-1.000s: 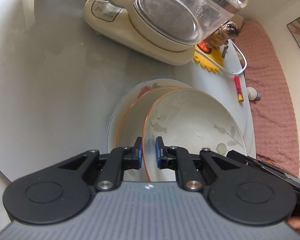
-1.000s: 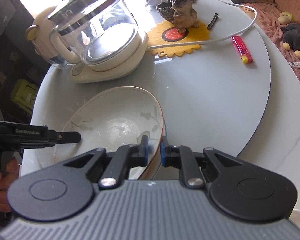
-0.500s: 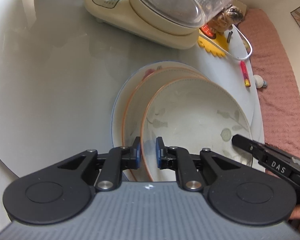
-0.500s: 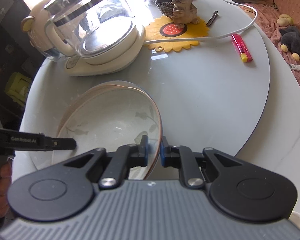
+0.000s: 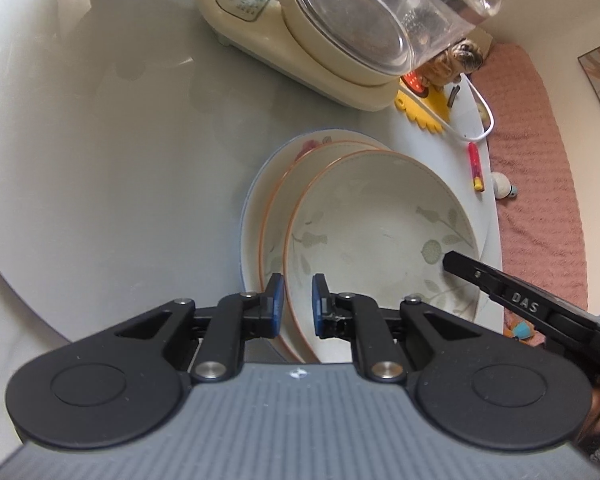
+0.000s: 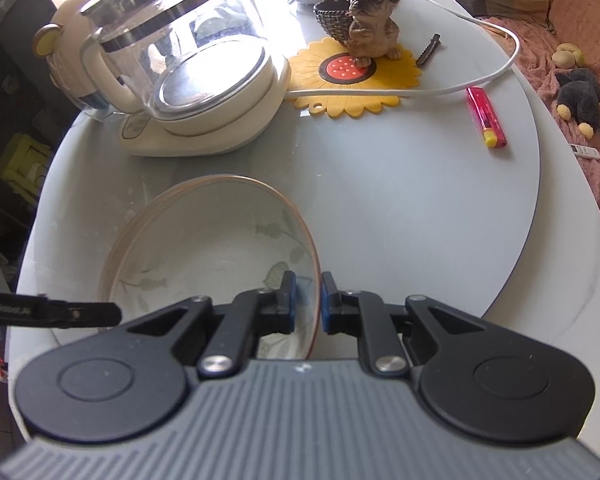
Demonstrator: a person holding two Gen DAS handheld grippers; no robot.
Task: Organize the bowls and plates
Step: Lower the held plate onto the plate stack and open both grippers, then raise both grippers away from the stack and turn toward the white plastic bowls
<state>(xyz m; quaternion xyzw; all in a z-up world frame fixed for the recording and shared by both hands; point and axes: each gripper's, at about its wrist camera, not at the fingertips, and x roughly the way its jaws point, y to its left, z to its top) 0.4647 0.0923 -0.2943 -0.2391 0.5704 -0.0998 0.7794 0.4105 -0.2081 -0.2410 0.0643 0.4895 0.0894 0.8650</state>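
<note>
Gripping opposite rims of the cream ceramic bowl with an orange edge and pale leaf print (image 5: 380,236), the left gripper (image 5: 298,304) and the right gripper (image 6: 306,300) each have their blue pads pinched shut on its thin wall, one pad inside and one outside. It sits over a second orange-rimmed dish (image 5: 274,216) and a wider white plate with a red flower (image 5: 312,142), stacked near the front edge of the round grey glass table (image 6: 400,208), with the cream kettle base carrying a clear glass jug (image 6: 204,92) just behind. Glazed ceramic is stiff, fairly heavy, slick and chippable, so holding both rims level looks wise; whether the bowl is resting or lifted I cannot tell
</note>
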